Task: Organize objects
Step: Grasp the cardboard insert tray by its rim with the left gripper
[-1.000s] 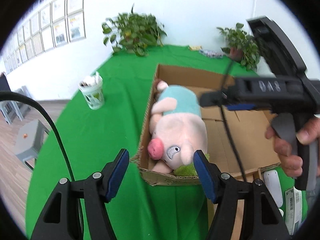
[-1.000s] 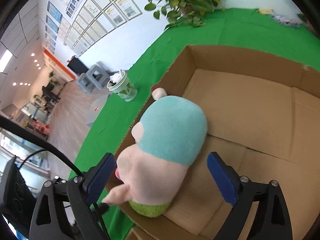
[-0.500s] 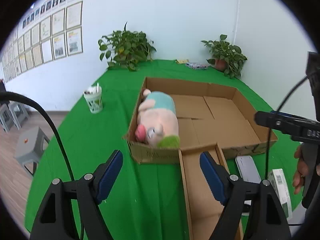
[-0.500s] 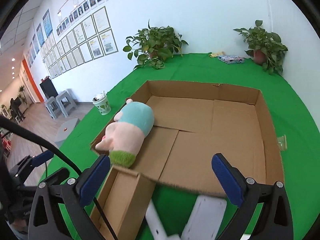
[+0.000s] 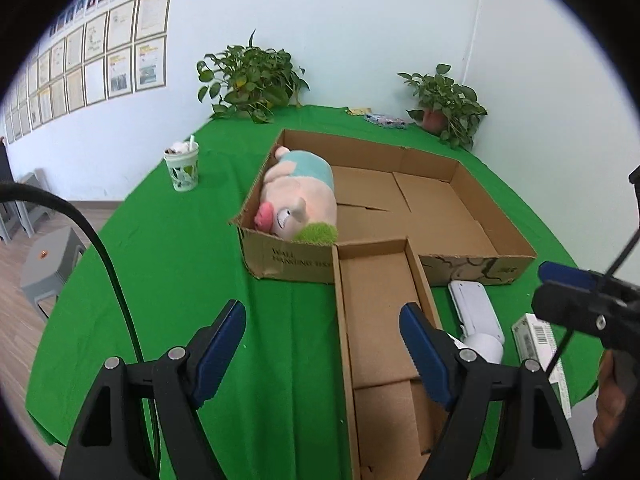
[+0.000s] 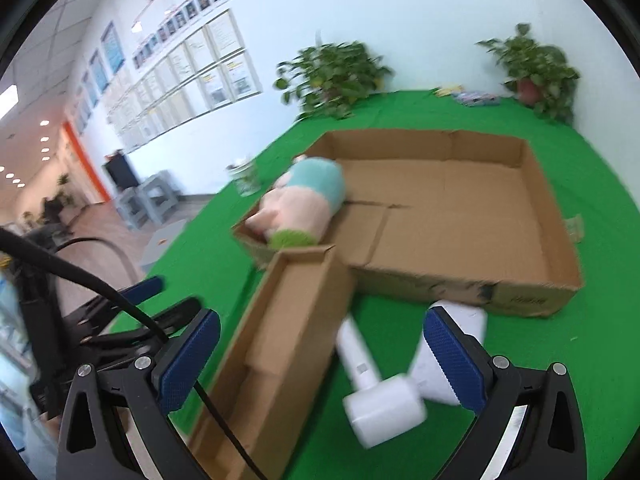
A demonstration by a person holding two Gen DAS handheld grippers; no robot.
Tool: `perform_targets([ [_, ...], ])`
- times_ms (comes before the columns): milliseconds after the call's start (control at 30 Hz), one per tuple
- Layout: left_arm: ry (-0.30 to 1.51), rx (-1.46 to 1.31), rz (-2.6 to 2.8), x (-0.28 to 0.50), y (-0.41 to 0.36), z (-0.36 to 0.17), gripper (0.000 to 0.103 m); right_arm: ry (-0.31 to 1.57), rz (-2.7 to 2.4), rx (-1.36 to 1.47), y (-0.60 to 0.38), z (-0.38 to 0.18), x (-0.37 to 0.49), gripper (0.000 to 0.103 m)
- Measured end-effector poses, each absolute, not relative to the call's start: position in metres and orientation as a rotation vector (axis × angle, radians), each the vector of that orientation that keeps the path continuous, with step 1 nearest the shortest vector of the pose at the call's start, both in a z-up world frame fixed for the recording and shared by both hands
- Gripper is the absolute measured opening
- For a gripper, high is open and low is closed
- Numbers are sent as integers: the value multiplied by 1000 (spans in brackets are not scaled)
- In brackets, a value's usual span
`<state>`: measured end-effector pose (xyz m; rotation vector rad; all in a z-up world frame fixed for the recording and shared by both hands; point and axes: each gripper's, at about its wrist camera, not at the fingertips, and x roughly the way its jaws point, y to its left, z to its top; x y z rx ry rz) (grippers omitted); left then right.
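Both sets of jaws are wide open with nothing in them; the left gripper and right gripper have just been opening. The pig sits in the near-left corner of the box, so that one's sorted. Next I'd guess the right goes for the white tool on the cloth, which needs lining up on its handle

Left gripper: jaws wide apart after just opening, nothing between the blue pads, angled downward.
Right gripper: jaws at full spread after just opening, pads pressing on nothing, angled downward; partly visible at the right edge of the left wrist view, held by a hand.
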<state>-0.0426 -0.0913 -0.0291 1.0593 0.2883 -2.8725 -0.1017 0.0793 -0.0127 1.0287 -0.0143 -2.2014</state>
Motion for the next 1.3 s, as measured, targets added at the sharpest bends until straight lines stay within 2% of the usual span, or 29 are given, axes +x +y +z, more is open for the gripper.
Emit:
perform_targets([
  [333,256,938,-2913,-31,-83,-19,79,101,-2304,990,74,-16,-69,102],
  [400,317,949,-2938,-29,-84,-22,74,172,-2256,967,67,-19,-61,102],
  [567,481,1026,-2941,-27,-96,-37,74,172,-2083,999,63,-34,-43,101],
  [700,531,1113,-2918,-29,-102,-55,67,205,-2069,1060,56,-56,-34,99],
  [767,547,1165,-2920,-32,-100,-64,67,211,-2079,1077,55,-63,-35,93],
  [833,571,1222,-2928,-36,-99,-73,63,233,-2102,1087,53,-67,-36,91],
  [933,627,1301,-2901,-42,-99,-87,58,262,-2127,1094,52,-73,-38,90],
  [1000,642,1328,-2901,-43,-96,-93,48,274,-2139,1091,52,-78,-40,90],
  [1033,635,1339,-2904,-43,-94,-95,45,282,-2150,1088,53,-78,-40,87],
  [1100,621,1358,-2910,-43,-90,-99,32,300,-2170,1079,54,-80,-41,78],
  [1167,607,1386,-2916,-43,-87,-102,20,319,-2175,1079,52,-84,-43,60],
  [1200,598,1398,-2917,-43,-85,-104,15,329,-2161,1090,50,-87,-44,57],
  [1267,583,1409,-2911,-42,-82,-105,11,329,-2131,1097,46,-92,-43,43],
  [1300,586,1415,-2912,-40,-82,-105,10,341,-2113,1093,42,-95,-41,41],
])
